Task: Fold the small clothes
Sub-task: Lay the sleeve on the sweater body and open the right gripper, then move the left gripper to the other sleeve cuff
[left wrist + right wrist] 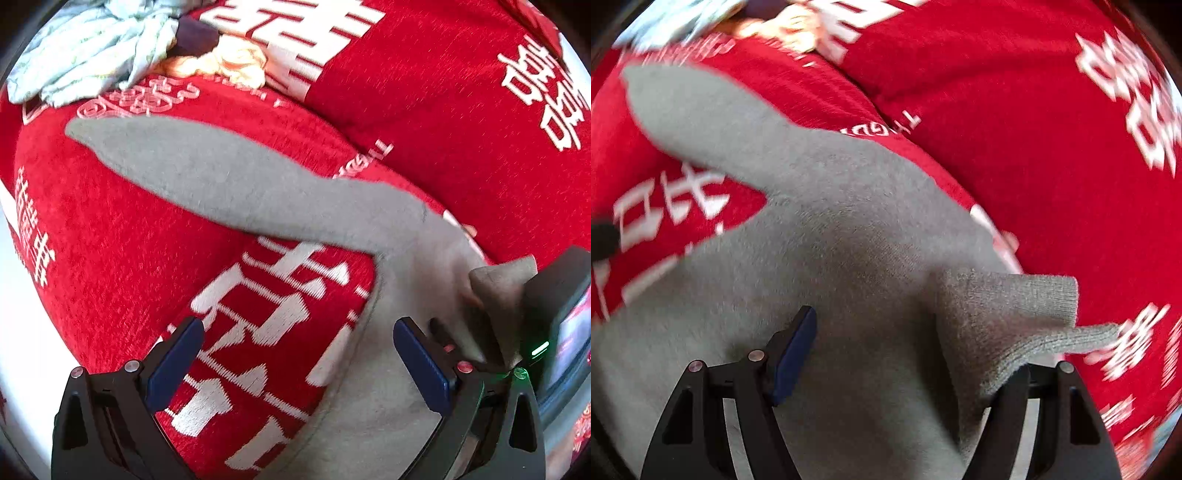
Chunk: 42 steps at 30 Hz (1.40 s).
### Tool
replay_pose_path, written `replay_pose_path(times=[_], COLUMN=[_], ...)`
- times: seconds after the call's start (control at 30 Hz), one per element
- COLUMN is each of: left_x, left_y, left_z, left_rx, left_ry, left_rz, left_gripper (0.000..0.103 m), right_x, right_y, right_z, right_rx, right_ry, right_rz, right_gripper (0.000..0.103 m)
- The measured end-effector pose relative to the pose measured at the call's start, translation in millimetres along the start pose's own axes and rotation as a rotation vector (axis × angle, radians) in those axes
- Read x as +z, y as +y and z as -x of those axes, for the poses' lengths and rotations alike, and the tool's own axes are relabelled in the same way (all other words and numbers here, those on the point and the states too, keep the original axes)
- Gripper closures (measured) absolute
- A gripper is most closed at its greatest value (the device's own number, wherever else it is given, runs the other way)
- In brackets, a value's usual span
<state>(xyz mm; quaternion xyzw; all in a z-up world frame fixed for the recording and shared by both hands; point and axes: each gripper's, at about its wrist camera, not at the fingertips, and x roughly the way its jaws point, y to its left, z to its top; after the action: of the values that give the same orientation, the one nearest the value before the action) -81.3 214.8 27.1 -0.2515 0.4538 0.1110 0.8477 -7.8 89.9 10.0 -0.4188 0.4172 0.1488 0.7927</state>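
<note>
A grey knit garment [229, 177] lies on a red cover [110, 240] with white characters, one long sleeve stretched toward the upper left. My left gripper [299, 354] is open over the garment's left edge, with red cover and grey cloth under the gap and nothing pinched. In the right wrist view the same grey garment [849, 240] fills the middle. My right gripper [901, 354] stands with jaws wide apart over it. The blue pad of its left finger [794, 354] is bare. A ribbed grey cuff [1027, 306] drapes over its right finger and hides that pad.
A pile of other clothes sits at the far left of the cover: a pale blue-green piece [92, 48], a peach piece [229, 62] and a dark purple one [195, 35]. A red cushion back [443, 92] rises behind. A black housing with a lit screen [565, 325] is at the right edge.
</note>
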Motion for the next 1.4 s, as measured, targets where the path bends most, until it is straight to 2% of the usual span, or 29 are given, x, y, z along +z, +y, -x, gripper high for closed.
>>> replay_pose_path(times=[0.17, 0.27, 0.3, 0.37, 0.47, 0.5, 0.53, 0.6, 0.7, 0.8, 0.9, 0.93, 1.03, 1.07, 1.17, 1.2, 1.3, 1.4], left_x=[2, 5, 6, 9, 10, 11, 10, 9, -5, -29, -43, -45, -36, -31, -22, -22, -33, -49], left_y=[2, -3, -5, -14, -31, -39, -47, -79, -132, -180, -206, -208, -204, -199, -189, -185, -184, -182], left_z=[21, 21, 21, 24, 26, 24, 21, 6, -19, -49, -82, -91, -96, -96, -89, -85, -84, -78], left_rx=[-0.004, 0.002, -0.003, -0.021, -0.036, -0.044, -0.047, -0.033, -0.041, -0.064, -0.014, 0.019, 0.017, 0.021, 0.042, 0.022, 0.014, 0.049], left_ry=[-0.050, -0.049, -0.046, -0.048, -0.068, -0.066, -0.061, -0.012, 0.047, 0.114, 0.152, 0.154, 0.127, 0.132, 0.123, 0.122, 0.133, 0.102], left_rz=[-0.025, -0.044, -0.045, -0.050, -0.078, -0.093, -0.108, -0.201, -0.367, -0.515, -0.598, -0.612, -0.593, -0.578, -0.527, -0.511, -0.522, -0.579], left_gripper=[0.000, 0.000, 0.000, 0.000, 0.000, 0.000, 0.000, 0.000, 0.000, 0.000, 0.000, 0.000, 0.000, 0.000, 0.000, 0.000, 0.000, 0.000], right_x=[5, -2, -6, -20, -56, -71, -83, -109, -153, -186, -212, -225, -237, -239, -236, -229, -202, -200], right_y=[16, 6, -2, -26, -75, -91, -103, -126, -157, -180, -198, -205, -220, -223, -223, -218, -194, -168], right_z=[4, 9, 12, 22, 35, 36, 35, 30, -3, -28, -57, -57, -66, -67, -49, -42, -26, -22], right_rx=[-0.085, -0.039, 0.003, 0.139, 0.440, 0.511, 0.536, 0.509, 0.332, 0.267, 0.200, 0.208, 0.144, 0.154, 0.122, 0.116, 0.185, 0.247], right_ry=[-0.022, -0.024, -0.031, -0.066, -0.144, -0.167, -0.180, -0.186, -0.056, 0.023, 0.094, 0.053, 0.072, 0.070, 0.070, 0.046, 0.003, 0.036], right_rz=[0.093, 0.031, -0.012, -0.140, -0.376, -0.449, -0.500, -0.588, -0.695, -0.782, -0.849, -0.890, -0.934, -0.949, -0.948, -0.924, -0.864, -0.878], right_gripper=[0.027, 0.027, 0.027, 0.027, 0.026, 0.023, 0.023, 0.023, 0.023, 0.023, 0.023, 0.023, 0.023, 0.023, 0.023, 0.023, 0.023, 0.022])
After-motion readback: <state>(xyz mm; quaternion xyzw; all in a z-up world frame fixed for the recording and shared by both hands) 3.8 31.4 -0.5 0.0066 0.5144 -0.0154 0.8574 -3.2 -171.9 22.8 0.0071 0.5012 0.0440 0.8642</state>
